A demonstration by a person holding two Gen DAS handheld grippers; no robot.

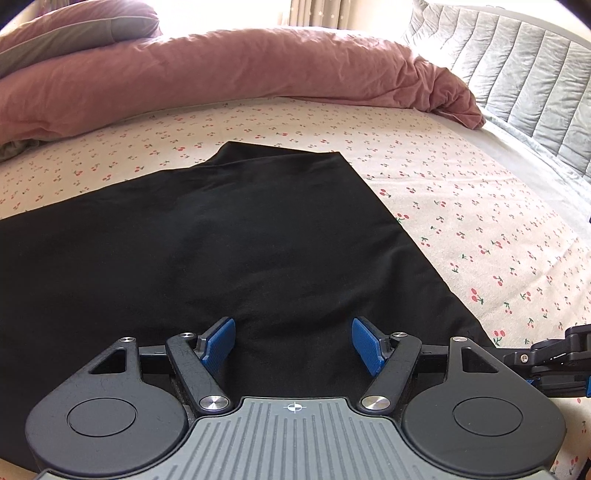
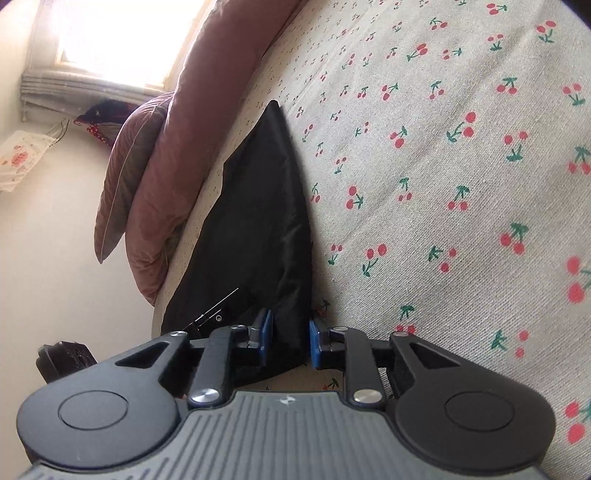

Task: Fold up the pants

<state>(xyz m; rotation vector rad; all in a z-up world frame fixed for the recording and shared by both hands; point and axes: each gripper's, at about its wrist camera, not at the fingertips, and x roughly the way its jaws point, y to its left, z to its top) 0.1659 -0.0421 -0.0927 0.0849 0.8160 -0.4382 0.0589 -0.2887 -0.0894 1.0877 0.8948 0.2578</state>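
Left wrist view: one bed (image 1: pixel 461 192) with cherry-print sheet, one pink duvet (image 1: pixel 221 70) bunched along the far side, one pillow (image 1: pixel 74 26) far left, and a grey quilted headboard (image 1: pixel 517 66) far right. One pair of black pants (image 1: pixel 221 240) lies flat on the sheet, mid to near-left, already looking doubled with a layered edge at the far end.

Left tongs (image 1: pixel 293 345) gape wide over the near pants fabric, gripping nothing; both blue pads clear of cloth as far as I can tell. Right tongs (image 2: pixel 290 339) are narrowed around the near right corner of the pants, cloth between the pads; whether they pinch fully I cannot tell, but it reads as a hold.

Step in hand, my guess: seize the near edge with both for the next fold. Do it well: close the left tongs on all layers at the near edge, level with the right grip, keep the edge taut between the two, then lift low and carry evenly toward the far edge so corners line up without dragging the sheet.

Counts: two tongs, four blue pads.
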